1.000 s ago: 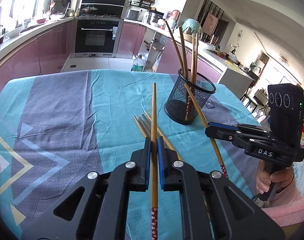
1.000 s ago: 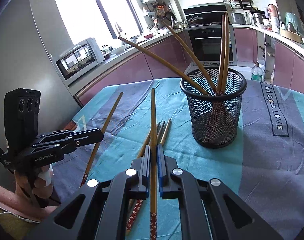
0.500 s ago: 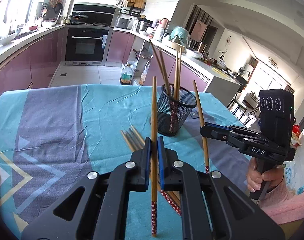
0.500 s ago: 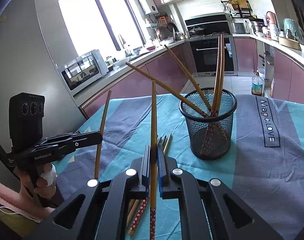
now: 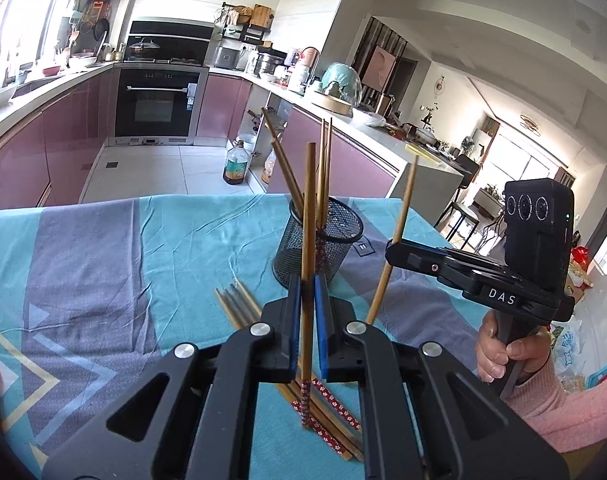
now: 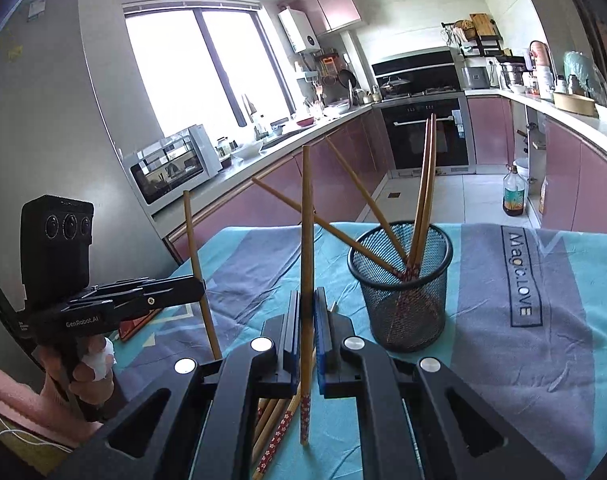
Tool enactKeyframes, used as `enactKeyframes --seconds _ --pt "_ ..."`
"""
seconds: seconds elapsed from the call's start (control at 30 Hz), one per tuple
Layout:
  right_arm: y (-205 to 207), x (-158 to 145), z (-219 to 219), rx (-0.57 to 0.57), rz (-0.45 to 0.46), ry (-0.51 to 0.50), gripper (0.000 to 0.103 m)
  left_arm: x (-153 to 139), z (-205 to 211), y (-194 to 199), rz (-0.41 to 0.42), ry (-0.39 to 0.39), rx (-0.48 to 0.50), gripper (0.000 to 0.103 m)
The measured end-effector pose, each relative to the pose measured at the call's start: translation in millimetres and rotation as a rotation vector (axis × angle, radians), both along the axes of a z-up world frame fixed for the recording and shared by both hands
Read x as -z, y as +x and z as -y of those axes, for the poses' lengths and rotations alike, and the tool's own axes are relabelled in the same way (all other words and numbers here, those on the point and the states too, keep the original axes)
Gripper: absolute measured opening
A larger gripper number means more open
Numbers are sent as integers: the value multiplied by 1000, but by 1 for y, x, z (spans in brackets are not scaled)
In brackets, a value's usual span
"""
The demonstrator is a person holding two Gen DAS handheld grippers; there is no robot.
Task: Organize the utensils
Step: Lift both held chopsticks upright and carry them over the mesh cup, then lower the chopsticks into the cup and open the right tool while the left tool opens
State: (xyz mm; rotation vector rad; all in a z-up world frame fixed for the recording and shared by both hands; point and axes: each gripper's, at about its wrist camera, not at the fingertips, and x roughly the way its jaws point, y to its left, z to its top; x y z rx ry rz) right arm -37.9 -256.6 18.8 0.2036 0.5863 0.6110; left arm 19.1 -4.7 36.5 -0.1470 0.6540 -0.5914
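Observation:
My left gripper point(image 5: 308, 288) is shut on a wooden chopstick point(image 5: 309, 216) with a red patterned end, held nearly upright above the table. My right gripper point(image 6: 308, 300) is shut on another such chopstick point(image 6: 306, 216), also nearly upright. Each gripper shows in the other's view: the right one point(image 5: 393, 250) with its chopstick point(image 5: 401, 220), the left one point(image 6: 199, 286) with its chopstick point(image 6: 195, 248). A black mesh holder point(image 5: 319, 246) point(image 6: 401, 284) stands ahead with several chopsticks in it. Several loose chopsticks point(image 5: 243, 308) point(image 6: 277, 428) lie on the cloth below the grippers.
The table has a teal and grey cloth point(image 5: 103, 260) point(image 6: 523, 360). A red object point(image 6: 137, 324) lies at the table's left edge. Kitchen counters, an oven point(image 5: 157, 104) and an oil bottle point(image 5: 235, 164) on the floor lie beyond the table.
Both grippers have risen and tilted their chopsticks from nearly flat to nearly upright. The holder now looks farther and lower in both views.

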Motion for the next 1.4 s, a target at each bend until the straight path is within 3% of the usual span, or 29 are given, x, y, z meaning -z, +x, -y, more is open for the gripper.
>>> enactKeyframes --seconds 0.6,1.1,1.4 --pt "15 -40 24 55 114 -8 5 -39 17 28 53 -61 23 7" --pt "34 -81 40 102 211 -15 5 -100 34 50 144 -122 36 7" --pt "56 -81 45 133 208 -25 5 -120 45 53 188 -117 8 7"
